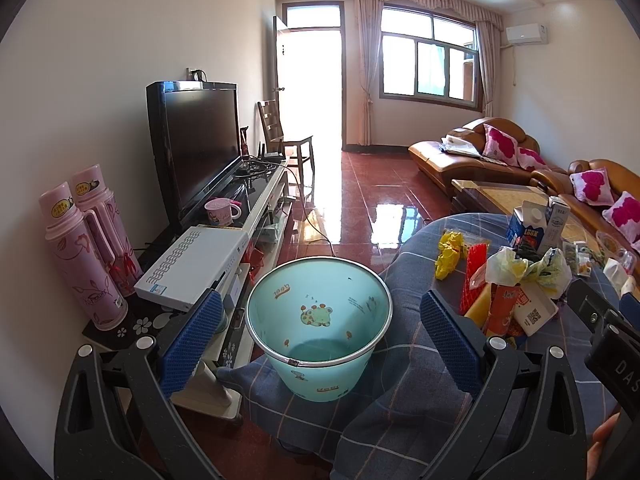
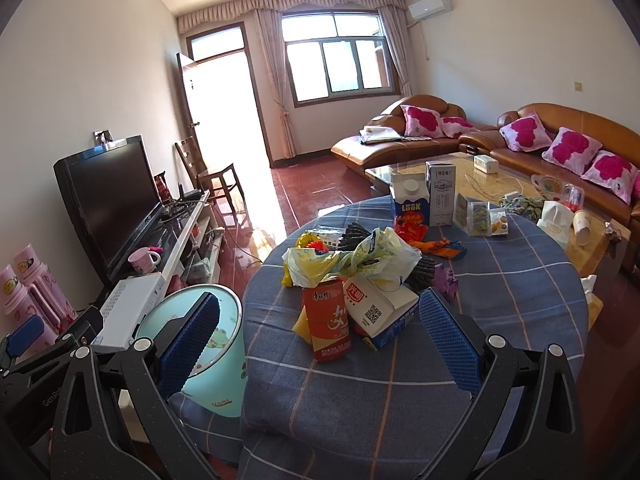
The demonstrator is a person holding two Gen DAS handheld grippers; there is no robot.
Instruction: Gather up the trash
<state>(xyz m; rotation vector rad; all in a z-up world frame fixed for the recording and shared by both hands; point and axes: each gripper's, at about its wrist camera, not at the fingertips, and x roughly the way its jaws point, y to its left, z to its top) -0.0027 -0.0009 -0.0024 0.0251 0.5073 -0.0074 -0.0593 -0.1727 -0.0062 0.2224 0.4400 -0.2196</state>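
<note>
My left claw [image 1: 320, 320] gapes empty over the teal bin [image 1: 318, 320] at lower centre. My right claw [image 2: 320, 336] is spread too, framing the red carton [image 2: 328, 320] in the trash pile [image 2: 352, 272] mid-counter [image 2: 400, 400]. Only the right view shows the paper cup [image 2: 582, 222] far right.

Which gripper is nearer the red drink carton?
Right. The right gripper is open directly before the red drink carton; the left gripper faces the bin beside it.
</note>
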